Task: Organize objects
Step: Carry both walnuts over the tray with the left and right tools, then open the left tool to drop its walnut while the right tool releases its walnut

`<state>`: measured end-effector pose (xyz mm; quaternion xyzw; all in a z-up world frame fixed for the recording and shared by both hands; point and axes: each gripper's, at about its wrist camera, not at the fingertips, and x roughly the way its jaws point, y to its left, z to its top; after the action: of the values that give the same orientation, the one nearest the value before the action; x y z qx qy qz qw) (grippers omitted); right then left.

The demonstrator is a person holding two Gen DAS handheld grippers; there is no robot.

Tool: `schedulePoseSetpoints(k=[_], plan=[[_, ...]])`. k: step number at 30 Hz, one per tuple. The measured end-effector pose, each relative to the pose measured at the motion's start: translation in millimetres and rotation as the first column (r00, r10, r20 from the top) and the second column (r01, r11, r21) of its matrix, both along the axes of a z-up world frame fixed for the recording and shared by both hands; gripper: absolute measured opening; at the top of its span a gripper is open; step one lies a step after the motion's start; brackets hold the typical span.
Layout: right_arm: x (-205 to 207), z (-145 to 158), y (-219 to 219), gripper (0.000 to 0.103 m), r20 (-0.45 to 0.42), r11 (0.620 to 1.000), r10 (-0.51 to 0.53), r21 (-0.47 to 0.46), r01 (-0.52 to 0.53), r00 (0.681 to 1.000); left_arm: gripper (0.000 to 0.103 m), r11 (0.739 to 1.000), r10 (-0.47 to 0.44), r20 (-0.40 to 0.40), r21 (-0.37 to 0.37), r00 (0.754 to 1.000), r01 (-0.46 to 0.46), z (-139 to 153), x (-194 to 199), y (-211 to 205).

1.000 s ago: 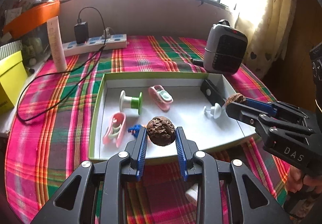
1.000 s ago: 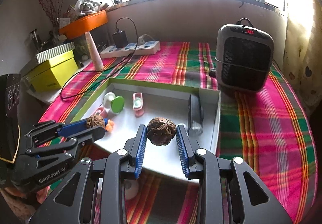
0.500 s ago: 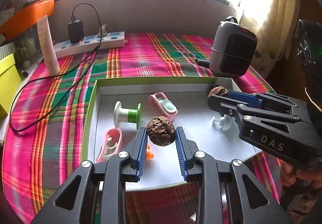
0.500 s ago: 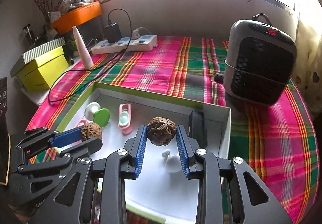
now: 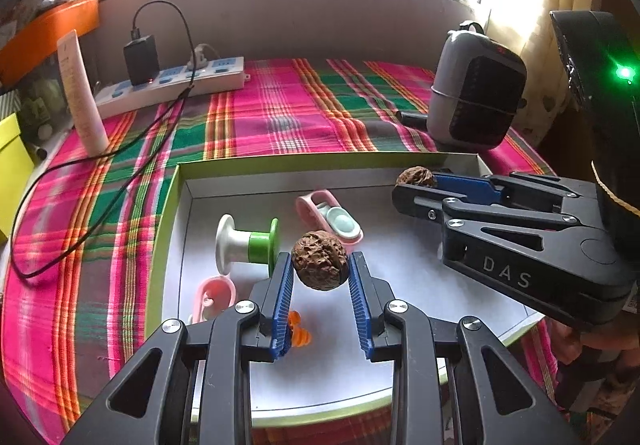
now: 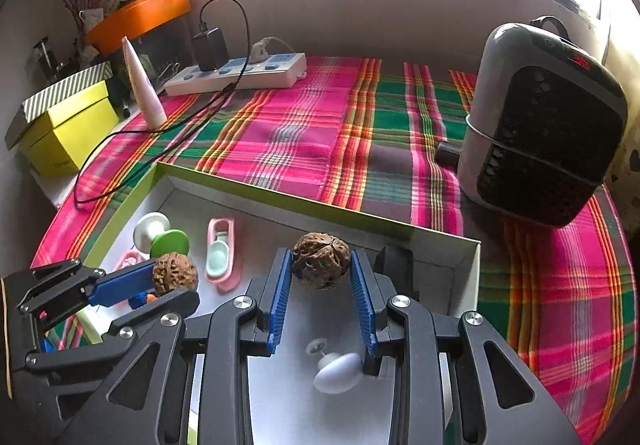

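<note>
My left gripper (image 5: 319, 269) is shut on a brown walnut (image 5: 319, 265) and holds it above the white tray (image 5: 248, 163) with a green rim. My right gripper (image 6: 321, 265) is shut on a second walnut (image 6: 321, 260) over the tray's right part. Each gripper shows in the other view, the right one (image 5: 414, 183) with its walnut (image 5: 416, 177), the left one (image 6: 176, 279) with its walnut (image 6: 174, 272). In the tray lie a green and white spool (image 5: 246, 243), two pink clips (image 5: 332, 215) (image 5: 212, 295), a small orange toy (image 5: 298, 329), a white knob (image 6: 336, 365) and a black block (image 6: 396, 265).
A grey heater (image 6: 540, 125) stands right of the tray on the plaid cloth (image 6: 304, 125). A power strip (image 6: 236, 75) with a charger and black cable lies at the back. A pink tube (image 6: 142, 85) and a yellow box (image 6: 68, 129) stand at the left.
Both grippers moved forward over the tray with their walnuts still held. The right gripper now sits further toward the tray's back right corner.
</note>
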<state>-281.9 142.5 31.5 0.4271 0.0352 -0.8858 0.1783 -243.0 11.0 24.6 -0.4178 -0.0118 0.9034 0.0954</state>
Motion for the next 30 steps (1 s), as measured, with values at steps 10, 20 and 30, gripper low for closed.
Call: schedulePoseSetpoints(k=[10, 20, 30], plan=[[-3.5, -4.0, -3.0, 0.032, 0.010, 1.000, 0.001, 0.023, -0.001, 1.000, 0.026, 1.000, 0.005, 0.026, -0.003, 1.000, -0.005, -9.0, -5.0, -0.6], [-4.5, -4.8, -6.7, 0.032, 0.013, 0.999, 0.005, 0.046, -0.005, 1.000, 0.026, 1.000, 0.004, 0.028, -0.005, 1.000, -0.003, -9.3, -5.5, -1.6], [-5.4, -4.8, -7.0, 0.032, 0.012, 0.998, -0.005, 0.066, 0.004, 1.000, 0.027, 1.000, 0.004, 0.030, -0.004, 1.000, -0.003, -8.5, -6.1, -1.8]])
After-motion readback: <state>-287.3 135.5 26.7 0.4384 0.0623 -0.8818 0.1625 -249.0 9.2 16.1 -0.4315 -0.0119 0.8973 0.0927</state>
